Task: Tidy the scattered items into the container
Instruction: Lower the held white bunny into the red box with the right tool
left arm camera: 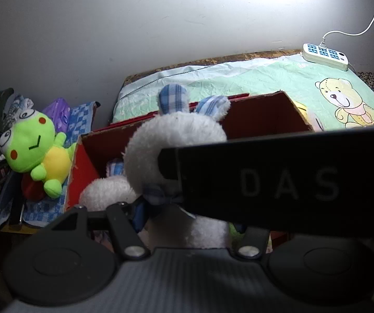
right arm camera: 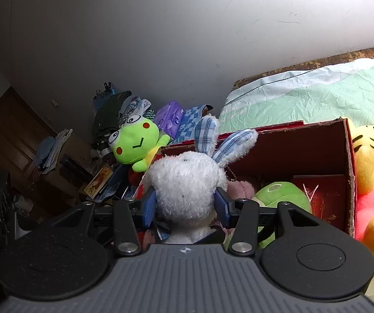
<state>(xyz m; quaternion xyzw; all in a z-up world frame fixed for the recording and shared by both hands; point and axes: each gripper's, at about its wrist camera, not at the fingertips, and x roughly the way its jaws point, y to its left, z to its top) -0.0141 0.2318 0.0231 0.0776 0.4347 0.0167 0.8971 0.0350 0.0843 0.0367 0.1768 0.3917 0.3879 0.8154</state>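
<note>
The right tongs [right arm camera: 185,206] are gripping the white bunny [right arm camera: 187,185], their blue pads pressing on both sides of its fluffy head. The bunny is hanging over the near left part of the red box [right arm camera: 291,151], its two blue checked ears pointing up and away toward the wall. In the left wrist view the same bunny [left arm camera: 160,143] is showing over the box [left arm camera: 265,114], with its legs dangling down toward the camera. The left tongs [left arm camera: 145,208] are closed down near their tightest; something of the bunny's blue bow and body is lying right at them, but the black bar of the other tool is covering the right side, so it is unclear whether they are pinching the toy.

The box is standing on the bed [right arm camera: 317,96], which is covered with a green sheet printed with a bear. Inside the box a green plush [right arm camera: 280,195] and a pink plush [right arm camera: 241,187] are lying on the bottom. Just outside its right wall a yellow and pink plush [right arm camera: 372,182] is resting on the sheet.

To the left of the box a green frog toy [left arm camera: 38,146] is lying on a blue checked cloth [left arm camera: 79,120], beside a purple packet [left arm camera: 59,112]. A white power strip [left arm camera: 325,56] is sitting at the far corner of the bed.
</note>
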